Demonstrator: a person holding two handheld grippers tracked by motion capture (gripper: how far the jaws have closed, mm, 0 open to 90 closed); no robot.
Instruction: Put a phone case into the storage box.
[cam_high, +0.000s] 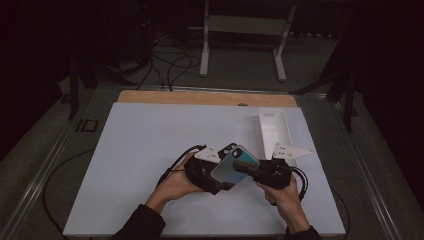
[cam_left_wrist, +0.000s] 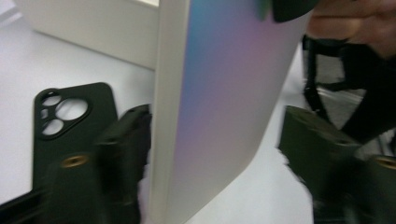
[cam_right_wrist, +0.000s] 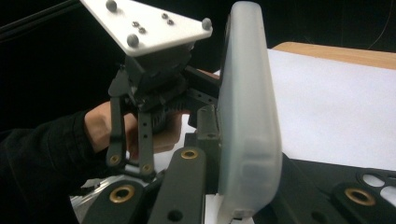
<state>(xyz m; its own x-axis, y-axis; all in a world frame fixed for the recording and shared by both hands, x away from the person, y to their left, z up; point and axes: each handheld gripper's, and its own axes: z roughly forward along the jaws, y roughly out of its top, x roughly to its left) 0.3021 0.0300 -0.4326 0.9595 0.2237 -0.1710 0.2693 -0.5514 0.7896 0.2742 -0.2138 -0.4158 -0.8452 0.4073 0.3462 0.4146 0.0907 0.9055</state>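
**Now both grippers meet on one phone**

You hold the iridescent phone (cam_high: 235, 167) tilted above the white mat (cam_high: 140, 150), your left gripper (cam_high: 212, 172) clamping one end, your right gripper (cam_high: 260, 172) the other. Beneath lies a black case (cam_left_wrist: 70, 121); a white case (cam_high: 274, 129) rests farther back.

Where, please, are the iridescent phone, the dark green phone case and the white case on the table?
iridescent phone (cam_left_wrist: 224, 107): left gripper view, middle of its shimmering back.
dark green phone case (cam_left_wrist: 95, 123): left gripper view, plain back below the camera cutouts.
white case (cam_high: 274, 131): high view, middle of its inner face.
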